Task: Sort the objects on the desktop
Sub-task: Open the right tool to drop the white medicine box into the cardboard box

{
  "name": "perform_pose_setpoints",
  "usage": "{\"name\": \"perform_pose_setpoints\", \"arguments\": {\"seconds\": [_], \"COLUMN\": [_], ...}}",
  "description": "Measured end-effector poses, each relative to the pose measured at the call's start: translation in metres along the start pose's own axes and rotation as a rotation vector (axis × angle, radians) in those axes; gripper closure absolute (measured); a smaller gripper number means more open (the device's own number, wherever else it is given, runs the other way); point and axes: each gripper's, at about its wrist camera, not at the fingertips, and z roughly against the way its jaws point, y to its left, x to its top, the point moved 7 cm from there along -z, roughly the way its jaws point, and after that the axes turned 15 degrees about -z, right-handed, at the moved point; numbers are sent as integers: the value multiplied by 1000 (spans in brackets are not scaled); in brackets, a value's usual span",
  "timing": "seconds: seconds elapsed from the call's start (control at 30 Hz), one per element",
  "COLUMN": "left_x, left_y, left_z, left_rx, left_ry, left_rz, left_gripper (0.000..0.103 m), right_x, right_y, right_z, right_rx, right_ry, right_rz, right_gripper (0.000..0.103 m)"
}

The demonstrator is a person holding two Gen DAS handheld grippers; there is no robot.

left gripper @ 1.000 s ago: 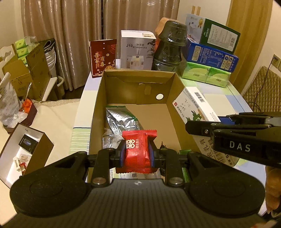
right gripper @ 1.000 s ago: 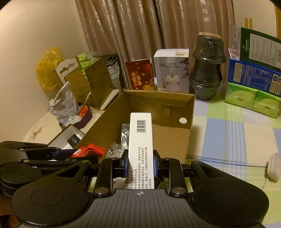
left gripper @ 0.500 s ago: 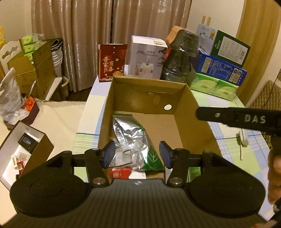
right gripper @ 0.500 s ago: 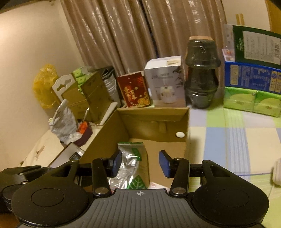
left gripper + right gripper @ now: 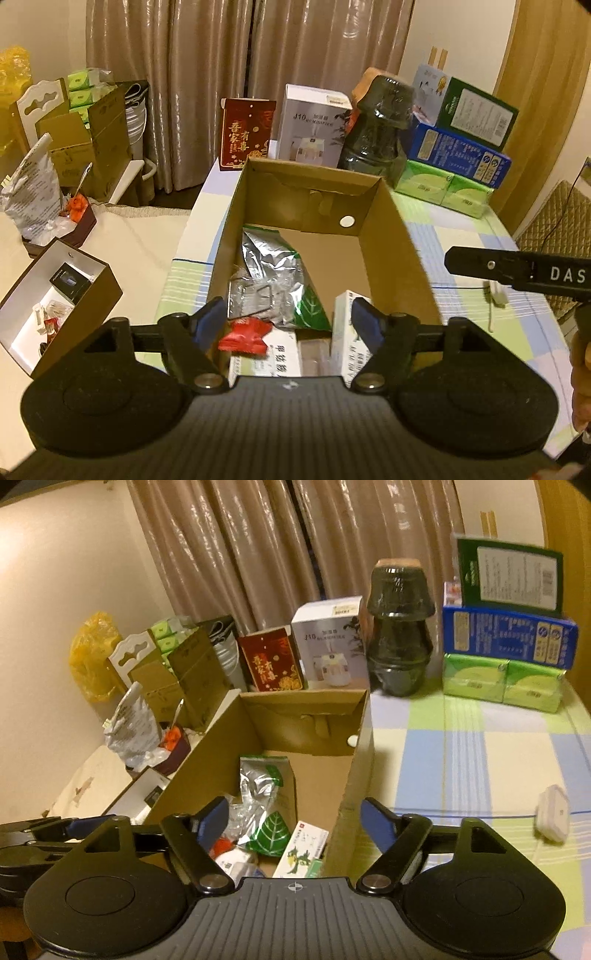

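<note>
R tongs (image 5: 293,821) agape over cardboard box (image 5: 354,771)

Left gripper (image 5: 288,325) spread wide and empty, right gripper (image 5: 291,821) likewise, side by side

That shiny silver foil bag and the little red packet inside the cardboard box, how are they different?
The crinkled silver foil bag with green leaf print is clearly bigger than the small red snack packet. The bag reflects light like metal; the packet looks matte red with white marks. The bag stretches toward the middle of the brown cardboard box; the packet sits at its near end, by the left gripper. Both lie loose inside the box, held by neither gripper.
</note>
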Motion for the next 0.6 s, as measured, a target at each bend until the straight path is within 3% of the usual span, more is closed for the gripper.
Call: {"name": "perform_pose_setpoints", "arguments": {"seconds": [0.33,0.6], "left_x": [-6,-17], "left_y": [-29,-55], "left_z": [48,74], "left_rx": [36,95], "left_ry": [-40,-65], "left_rz": [4,-4], "left_gripper": [4,2], "right_x": [-17,-46], "right_y": [0,-11], "right_z": [66,104], "right_rx": [-9,-9], "right_ry": [-41,-43], "right_rz": [67,95], "right_gripper": [7,2]}}
